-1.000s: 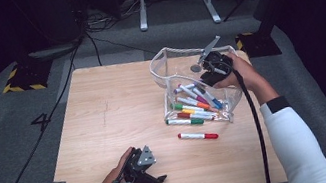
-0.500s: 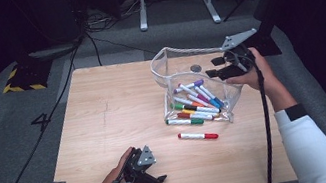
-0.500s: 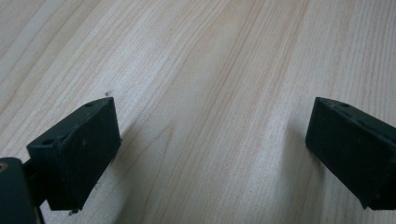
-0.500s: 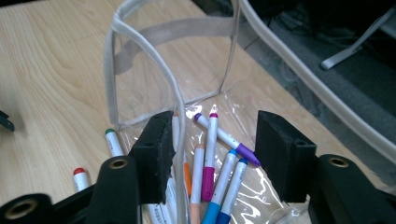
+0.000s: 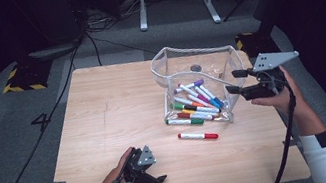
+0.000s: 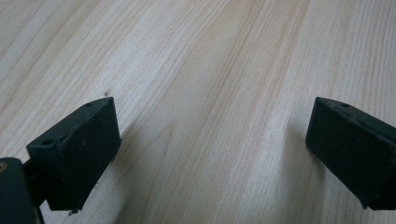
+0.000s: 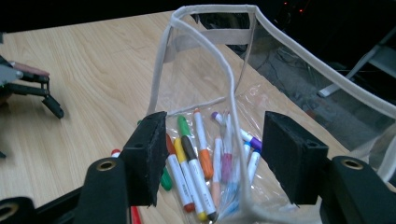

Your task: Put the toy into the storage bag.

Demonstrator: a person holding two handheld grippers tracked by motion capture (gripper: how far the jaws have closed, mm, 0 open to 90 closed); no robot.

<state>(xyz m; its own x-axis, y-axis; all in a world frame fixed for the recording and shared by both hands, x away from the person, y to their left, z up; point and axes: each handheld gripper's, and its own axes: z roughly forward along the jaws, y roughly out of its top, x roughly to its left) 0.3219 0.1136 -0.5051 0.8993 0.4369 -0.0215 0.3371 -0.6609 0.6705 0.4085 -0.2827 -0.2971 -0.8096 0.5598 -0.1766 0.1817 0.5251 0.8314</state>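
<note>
Right gripper (image 5: 236,81) just beside the bag (image 5: 197,83) on the bench (image 5: 117,104), jaws just spread, nothing between. Left gripper (image 5: 159,181) wide, resting. Probably next: reach down, pinch red pen (image 5: 198,136), drop into bag.

I've drawn my right gripper (image 5: 235,81) out of the clear pouch (image 5: 181,63) to just beside its outer wall, and its jaws have been opening, with nothing between them.
</note>
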